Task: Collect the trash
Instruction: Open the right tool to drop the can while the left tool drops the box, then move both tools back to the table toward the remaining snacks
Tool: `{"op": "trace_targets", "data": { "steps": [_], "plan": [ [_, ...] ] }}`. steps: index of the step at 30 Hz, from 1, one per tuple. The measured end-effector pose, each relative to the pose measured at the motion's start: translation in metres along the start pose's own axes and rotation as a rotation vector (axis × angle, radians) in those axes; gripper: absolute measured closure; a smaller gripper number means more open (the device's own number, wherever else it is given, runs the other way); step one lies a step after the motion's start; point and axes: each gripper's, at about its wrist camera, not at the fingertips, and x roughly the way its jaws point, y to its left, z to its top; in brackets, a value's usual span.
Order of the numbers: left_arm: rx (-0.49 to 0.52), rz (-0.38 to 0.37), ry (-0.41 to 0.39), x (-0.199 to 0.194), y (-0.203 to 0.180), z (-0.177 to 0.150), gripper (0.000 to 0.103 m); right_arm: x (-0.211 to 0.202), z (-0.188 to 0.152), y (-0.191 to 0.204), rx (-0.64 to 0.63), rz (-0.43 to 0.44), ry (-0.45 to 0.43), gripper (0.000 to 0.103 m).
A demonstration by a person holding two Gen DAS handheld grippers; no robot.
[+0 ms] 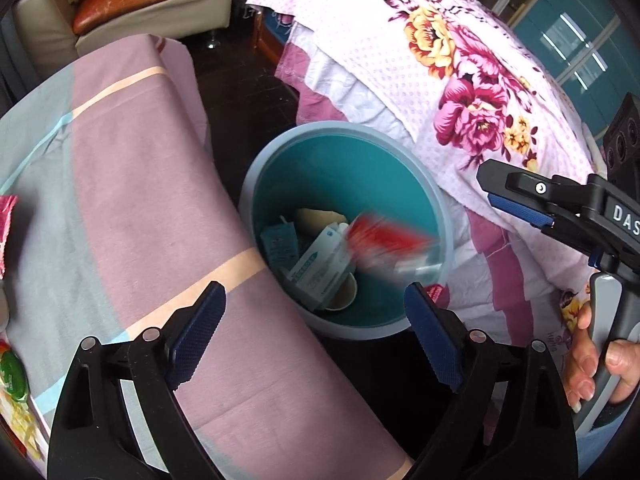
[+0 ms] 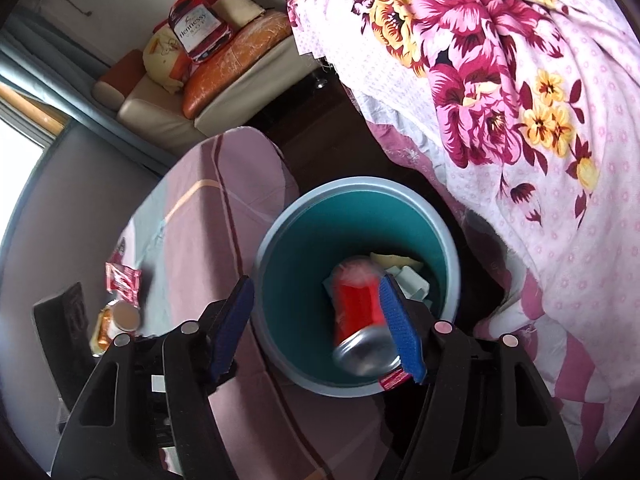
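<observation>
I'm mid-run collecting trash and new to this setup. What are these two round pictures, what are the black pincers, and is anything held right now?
There is no robot. A person holds a handheld claw in each hand, and one hand shows on the right tool's grip. Each round picture comes from a wide-angle camera on one claw, looking along its two blue-padded fingers. The first looks past the left claw, the second past the right claw. Both aim down into a teal bin standing between a cloth-covered table and a bed with a floral blanket. Cartons already lie in the bin. A red can, blurred, seems to be dropping in. Neither claw grips it, and both stand open. A red wrapper lies on the table.
</observation>
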Motion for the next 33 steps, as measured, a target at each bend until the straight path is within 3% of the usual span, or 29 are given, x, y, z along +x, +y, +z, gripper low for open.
{"op": "trace_targets", "data": {
  "steps": [6,12,18,33],
  "plan": [
    [-0.046,-0.01,-0.003,-0.006,0.017,-0.008,0.012,0.002,-0.001,0.01,-0.026,-0.033,0.006,0.04],
    [-0.071,-0.025,-0.017,-0.016,0.028,-0.017,0.012,0.001,-0.004,0.022,-0.049,-0.064,0.023,0.03],
    [-0.096,-0.027,-0.037,-0.033,0.044,-0.032,0.012,0.003,-0.012,0.045,-0.08,-0.084,0.047,0.03],
    [-0.243,0.014,-0.118,-0.095,0.126,-0.094,0.012,0.011,-0.051,0.149,-0.317,-0.076,0.078,0.029]
  ]
}}
